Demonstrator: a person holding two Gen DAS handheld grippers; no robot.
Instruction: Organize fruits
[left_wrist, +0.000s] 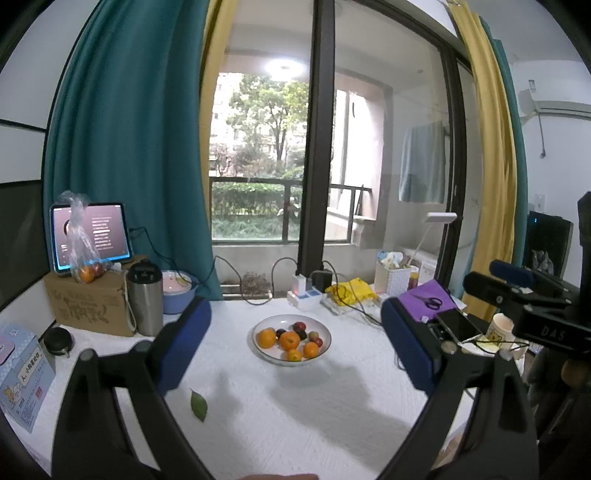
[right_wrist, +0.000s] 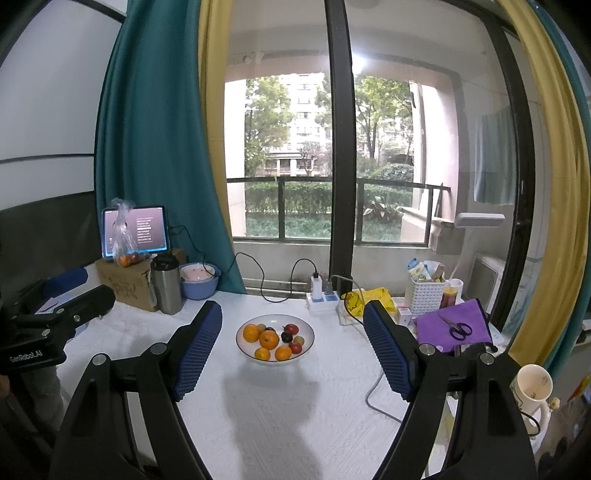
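White textured cloth covers the table (left_wrist: 295, 417). Left wrist view: I hold the left gripper (left_wrist: 295, 336) with jaws spread wide and empty; the fruit bowl (left_wrist: 291, 339) sits between and beyond them, holding oranges (left_wrist: 289, 340) and small red and dark fruits. A green leaf (left_wrist: 198, 405) lies nearer, left of centre. Right wrist view: my right gripper (right_wrist: 293, 343) likewise stands spread and empty, framing the same bowl. A bag of fruit (right_wrist: 126, 240) rests on a cardboard box (right_wrist: 127, 286) at far left.

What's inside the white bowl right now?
The white bowl holds four oranges and several small red and dark fruits. Anything beneath the pile is hidden.
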